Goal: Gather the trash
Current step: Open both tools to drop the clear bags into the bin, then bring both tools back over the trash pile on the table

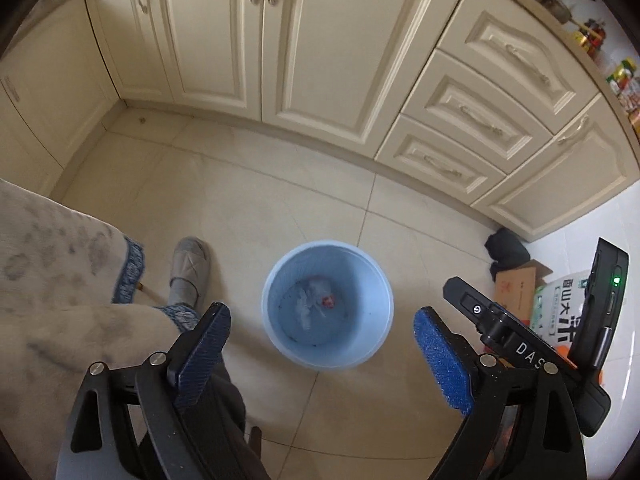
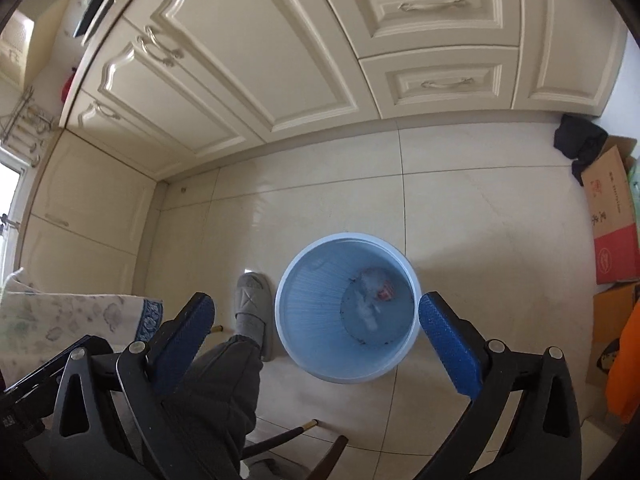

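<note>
A light blue round waste bin (image 1: 276, 332) stands on the tiled floor, seen from above; it also shows in the right wrist view (image 2: 304, 320). Crumpled pale trash with a red bit (image 1: 316, 300) lies at its bottom, also seen in the right wrist view (image 2: 376, 296). My left gripper (image 1: 322, 332) is open and empty, held above the bin. My right gripper (image 2: 316, 316) is open and empty, also above the bin. The body of the right gripper (image 1: 560, 320) shows at the right of the left wrist view.
Cream kitchen cabinets (image 1: 320, 40) line the far side. A person's leg and grey slipper (image 2: 252, 300) stand left of the bin. A patterned cloth (image 1: 52, 264) hangs at the left. Cardboard boxes (image 2: 612, 216), a rice bag (image 1: 560, 304) and dark cloth (image 2: 580, 140) sit at the right.
</note>
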Demonstrator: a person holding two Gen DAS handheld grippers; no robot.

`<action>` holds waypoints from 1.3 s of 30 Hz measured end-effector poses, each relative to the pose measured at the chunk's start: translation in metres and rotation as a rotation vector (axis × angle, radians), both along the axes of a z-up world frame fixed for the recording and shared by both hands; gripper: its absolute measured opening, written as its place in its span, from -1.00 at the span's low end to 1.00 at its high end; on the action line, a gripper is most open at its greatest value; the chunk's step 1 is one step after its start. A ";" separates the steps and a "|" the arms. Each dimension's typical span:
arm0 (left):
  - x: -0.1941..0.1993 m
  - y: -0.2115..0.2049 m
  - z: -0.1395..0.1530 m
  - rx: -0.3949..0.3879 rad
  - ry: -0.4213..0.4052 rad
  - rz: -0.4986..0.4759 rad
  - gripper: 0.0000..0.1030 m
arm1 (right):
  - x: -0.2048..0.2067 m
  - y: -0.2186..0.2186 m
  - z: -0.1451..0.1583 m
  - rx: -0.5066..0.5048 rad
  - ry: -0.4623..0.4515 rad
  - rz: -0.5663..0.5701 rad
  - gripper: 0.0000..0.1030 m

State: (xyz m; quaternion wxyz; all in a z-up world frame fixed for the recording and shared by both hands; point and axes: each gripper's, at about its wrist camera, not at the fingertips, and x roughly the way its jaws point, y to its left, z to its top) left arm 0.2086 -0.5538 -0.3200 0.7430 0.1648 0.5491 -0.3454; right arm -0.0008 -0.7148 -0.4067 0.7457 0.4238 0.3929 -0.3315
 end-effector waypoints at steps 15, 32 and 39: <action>-0.068 0.207 0.175 -0.303 -0.300 0.179 0.97 | 0.056 0.129 0.184 -0.244 -0.218 0.209 1.00; -0.178 0.519 0.254 -0.379 -0.682 0.594 0.99 | 0.164 0.388 0.295 -0.482 -0.385 0.702 1.00; -0.223 0.576 0.234 -0.325 -0.710 0.715 0.99 | 0.195 0.460 0.282 -0.499 -0.370 0.847 1.00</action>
